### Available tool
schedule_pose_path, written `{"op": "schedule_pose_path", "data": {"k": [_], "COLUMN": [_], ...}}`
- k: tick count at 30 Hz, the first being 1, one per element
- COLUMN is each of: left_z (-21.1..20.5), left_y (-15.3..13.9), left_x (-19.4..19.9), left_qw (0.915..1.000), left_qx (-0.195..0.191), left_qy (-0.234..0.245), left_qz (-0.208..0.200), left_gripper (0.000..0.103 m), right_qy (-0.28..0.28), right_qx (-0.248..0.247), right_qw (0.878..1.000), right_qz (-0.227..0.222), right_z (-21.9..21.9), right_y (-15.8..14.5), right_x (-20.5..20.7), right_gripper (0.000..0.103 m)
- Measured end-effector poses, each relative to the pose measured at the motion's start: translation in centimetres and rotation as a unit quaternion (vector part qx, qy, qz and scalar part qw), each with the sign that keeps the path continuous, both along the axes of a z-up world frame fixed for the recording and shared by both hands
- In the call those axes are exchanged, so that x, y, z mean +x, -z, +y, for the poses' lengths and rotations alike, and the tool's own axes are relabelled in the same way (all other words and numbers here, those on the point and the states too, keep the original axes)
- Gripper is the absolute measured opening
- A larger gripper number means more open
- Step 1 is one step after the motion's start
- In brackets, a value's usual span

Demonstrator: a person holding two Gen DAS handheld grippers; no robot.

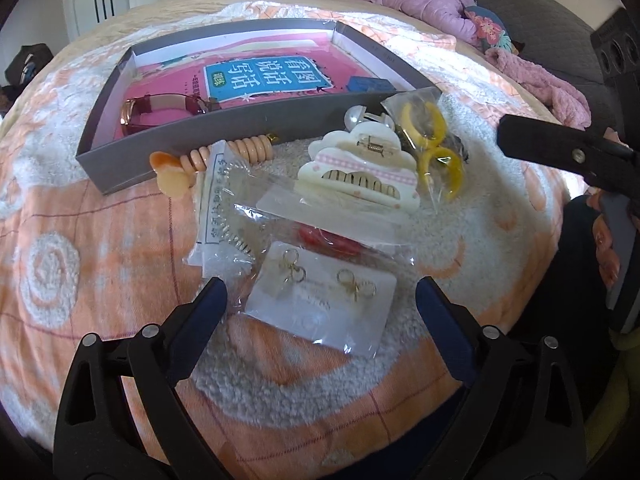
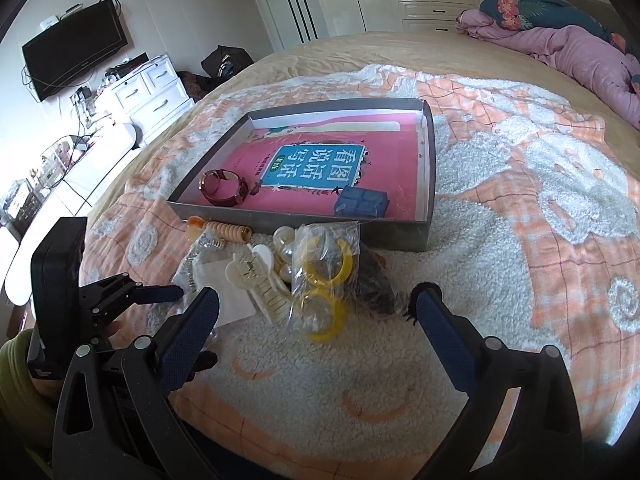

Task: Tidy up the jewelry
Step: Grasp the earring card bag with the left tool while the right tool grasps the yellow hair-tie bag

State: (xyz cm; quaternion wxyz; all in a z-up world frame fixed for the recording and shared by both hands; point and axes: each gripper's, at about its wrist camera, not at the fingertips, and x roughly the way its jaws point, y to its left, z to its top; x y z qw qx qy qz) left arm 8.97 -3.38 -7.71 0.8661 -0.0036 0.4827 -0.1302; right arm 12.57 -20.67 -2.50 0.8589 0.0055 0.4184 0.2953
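Note:
A grey box point(image 1: 224, 130) point(image 2: 427, 184) lies on the bed, lined with a pink book, and holds a red-strapped watch point(image 1: 138, 114) point(image 2: 222, 188) and a small blue box point(image 1: 370, 85) point(image 2: 360, 202). In front of it lies a pile: a bagged card of gold earrings point(image 1: 320, 300), a cream hair claw point(image 1: 360, 168) point(image 2: 260, 280), bagged yellow hoops point(image 1: 434, 148) point(image 2: 326, 280), a peach coil tie point(image 1: 224, 152) point(image 2: 226, 232) and a dark hair tie point(image 2: 376, 284). My left gripper point(image 1: 320, 300) is open, its fingers either side of the earring card. My right gripper point(image 2: 316, 312) is open, just short of the yellow hoops.
The bed is covered by an orange and white fleece blanket point(image 2: 520, 220). A pink duvet point(image 2: 580, 52) is bunched at the head. A white dresser point(image 2: 152, 88) and a wall TV point(image 2: 76, 48) stand beyond the left edge.

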Motion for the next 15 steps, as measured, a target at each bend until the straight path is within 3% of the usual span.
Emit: {"op": "schedule_pose_path", "data": {"k": [2,9,15], "left_z": [-0.1,-0.3,0.3], "left_y": [0.1,0.2,-0.3], "left_x": [0.2,0.1,-0.6], "left_qw": [1.0,0.9997,1.0], "left_qx": [0.009,0.022,0.004], "left_qy": [0.001,0.006,0.001], "left_qz": [0.0,-0.005,-0.007], "left_gripper": [0.08,0.076,0.074], "right_qy": [0.0,-0.006,-0.022], "right_qx": [-0.007,-0.033,-0.047], "right_qw": [1.0,0.999,0.999], "right_qz": [0.004,0.013,0.009], "right_z": [0.4,2.2,3.4], "right_y": [0.4,2.0,2.9], "right_x": [0.7,3.1,3.8], "right_gripper": [0.098,0.097,0.07]}}
